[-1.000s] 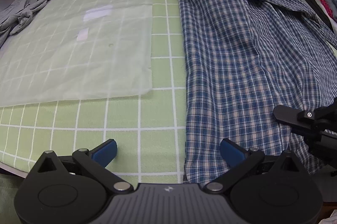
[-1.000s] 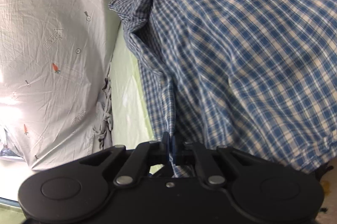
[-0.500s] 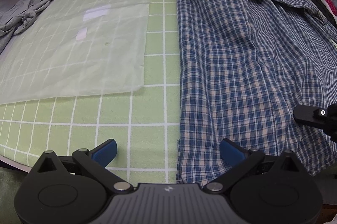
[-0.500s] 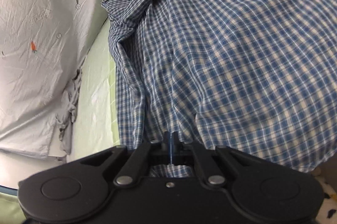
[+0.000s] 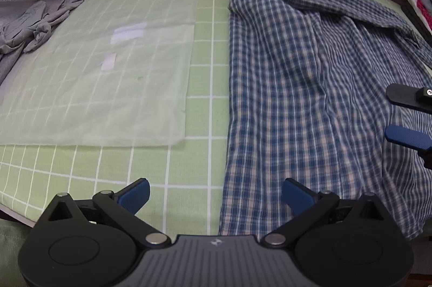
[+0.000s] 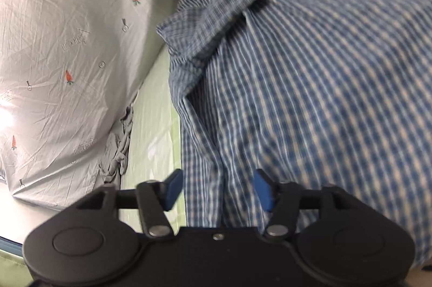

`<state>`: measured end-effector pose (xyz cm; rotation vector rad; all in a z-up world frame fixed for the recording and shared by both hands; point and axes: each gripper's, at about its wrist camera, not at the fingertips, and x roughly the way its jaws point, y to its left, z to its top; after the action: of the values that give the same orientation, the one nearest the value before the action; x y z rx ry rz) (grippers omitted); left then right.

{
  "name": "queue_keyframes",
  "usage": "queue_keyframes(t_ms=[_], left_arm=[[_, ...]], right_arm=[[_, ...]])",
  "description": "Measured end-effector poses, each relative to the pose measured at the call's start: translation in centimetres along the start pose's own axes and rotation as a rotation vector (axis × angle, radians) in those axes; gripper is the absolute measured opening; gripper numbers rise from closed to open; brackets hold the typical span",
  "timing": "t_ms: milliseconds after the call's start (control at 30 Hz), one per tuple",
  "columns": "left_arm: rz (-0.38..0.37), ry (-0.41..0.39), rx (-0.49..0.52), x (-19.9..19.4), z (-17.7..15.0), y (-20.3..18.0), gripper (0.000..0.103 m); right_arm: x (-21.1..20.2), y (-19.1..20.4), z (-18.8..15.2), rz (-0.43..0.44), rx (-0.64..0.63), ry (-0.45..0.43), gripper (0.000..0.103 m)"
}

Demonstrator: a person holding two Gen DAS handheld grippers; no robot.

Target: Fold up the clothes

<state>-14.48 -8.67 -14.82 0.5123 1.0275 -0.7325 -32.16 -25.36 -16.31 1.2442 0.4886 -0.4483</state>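
A blue and white plaid shirt (image 5: 297, 87) lies spread on the green grid mat (image 5: 208, 76), collar at the far end. My left gripper (image 5: 214, 195) is open and empty over the shirt's near hem and left edge. My right gripper (image 6: 216, 188) is open just above the shirt (image 6: 310, 98), its blue pads on either side of a fold ridge. It also shows in the left wrist view (image 5: 407, 117) at the right edge, open over the cloth.
A translucent sheet (image 5: 102, 76) covers the mat's left part. A crumpled grey garment (image 5: 35, 25) lies at the far left. A grey carrot-print cloth (image 6: 62, 49) hangs behind. Folded clothes (image 5: 421, 0) are stacked at the far right.
My right gripper was shut on the shirt's fabric and has opened, letting it go; the shirt now lies flatter. My left gripper has stayed open and shifted a little.
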Motion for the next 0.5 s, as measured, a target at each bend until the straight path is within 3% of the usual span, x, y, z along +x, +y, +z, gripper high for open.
queue_keyframes(t_ms=[33,200,367,500], left_arm=[[0.003,-0.01,-0.007,0.0,0.6,-0.1,0.103],[0.018,-0.045,-0.041,0.5,3.5,0.0,0.103],[0.022,-0.084,-0.101,1.3,6.9,0.7,0.103],[0.019,-0.103,-0.139,2.4,10.0,1.4,0.103]], right_arm=[[0.0,0.3,0.6,-0.004,-0.011,-0.013,0.081],[-0.3,0.5,3.7,-0.085,-0.06,-0.085,0.098],[-0.6,-1.0,7.8,-0.164,-0.028,-0.16,0.101],[-0.3,-1.9,11.7,-0.317,-0.054,-0.205,0.101]])
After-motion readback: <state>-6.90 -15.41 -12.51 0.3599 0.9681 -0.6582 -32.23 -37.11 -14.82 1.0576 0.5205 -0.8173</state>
